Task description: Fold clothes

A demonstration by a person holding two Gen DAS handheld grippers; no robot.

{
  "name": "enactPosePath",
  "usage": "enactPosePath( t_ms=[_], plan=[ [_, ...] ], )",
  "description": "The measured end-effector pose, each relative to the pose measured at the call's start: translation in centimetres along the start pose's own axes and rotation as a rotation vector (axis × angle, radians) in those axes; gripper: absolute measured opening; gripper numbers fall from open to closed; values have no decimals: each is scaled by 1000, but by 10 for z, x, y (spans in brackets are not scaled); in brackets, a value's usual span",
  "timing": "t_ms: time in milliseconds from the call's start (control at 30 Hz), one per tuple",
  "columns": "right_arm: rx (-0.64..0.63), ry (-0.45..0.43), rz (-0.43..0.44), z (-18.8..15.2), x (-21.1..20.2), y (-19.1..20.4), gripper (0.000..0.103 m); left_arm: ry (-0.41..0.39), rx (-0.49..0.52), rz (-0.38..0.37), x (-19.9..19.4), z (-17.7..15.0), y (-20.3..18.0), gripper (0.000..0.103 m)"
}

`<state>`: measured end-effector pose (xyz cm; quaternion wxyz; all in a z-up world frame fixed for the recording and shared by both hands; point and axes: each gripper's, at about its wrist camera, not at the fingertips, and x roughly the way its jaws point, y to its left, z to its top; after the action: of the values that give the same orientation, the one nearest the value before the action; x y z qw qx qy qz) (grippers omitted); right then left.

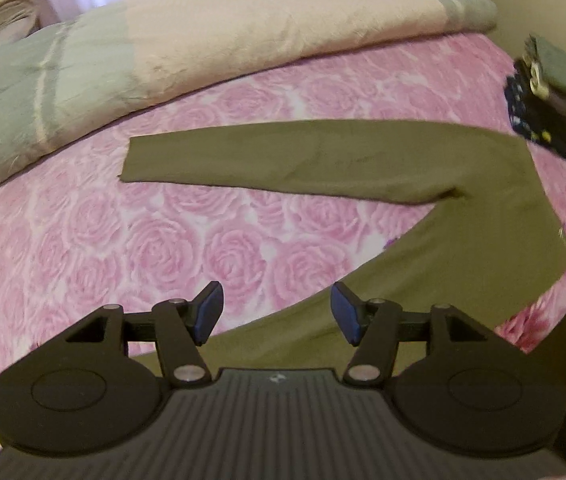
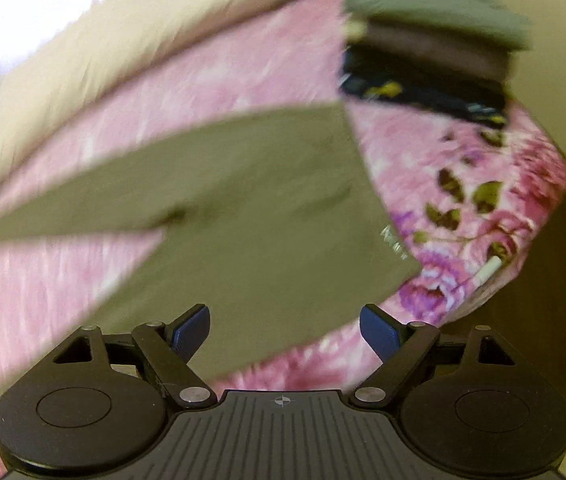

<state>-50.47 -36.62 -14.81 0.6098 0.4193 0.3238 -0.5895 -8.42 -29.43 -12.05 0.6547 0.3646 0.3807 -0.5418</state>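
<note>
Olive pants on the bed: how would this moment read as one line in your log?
stage: pre-grasp | olive pants flat on pink bedspread | left gripper open, empty | right gripper open, empty | folded stack beyond

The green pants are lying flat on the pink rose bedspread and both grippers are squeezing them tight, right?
Not quite. The green pants do lie flat on the pink rose bedspread, but the left gripper and right gripper are open and hold nothing, as both wrist views show.

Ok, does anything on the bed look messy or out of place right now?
Nothing stands out. The olive trousers lie flat on the pink rose bedspread, legs splayed apart, not yet folded. A neat pile of folded clothes sits at the far right. Both grippers, left and right, are open and empty.
</note>
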Motion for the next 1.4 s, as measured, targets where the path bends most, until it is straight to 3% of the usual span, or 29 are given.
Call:
enactPosePath(
  t_ms=[67,167,400,700,967,1200,1400],
  plan=[
    [51,-86,16,-3,-11,-4,85,1,15,-28,6,2,1,56],
    [41,-147,3,0,-16,-7,85,2,42,-59,19,10,0,56],
    [-4,-71,-4,17,14,-16,85,0,121,-112,57,31,-19,56],
    [-218,84,-24,52,135,-14,85,-1,209,-163,150,63,-42,55],
    [-454,55,74,126,244,7,85,-65,349,-240,242,127,-67,53],
    [-702,15,178,196,309,30,84,-87,495,-277,302,193,-66,51],
    [-847,111,309,237,342,28,82,-27,639,-316,343,230,-48,51]
  ],
)
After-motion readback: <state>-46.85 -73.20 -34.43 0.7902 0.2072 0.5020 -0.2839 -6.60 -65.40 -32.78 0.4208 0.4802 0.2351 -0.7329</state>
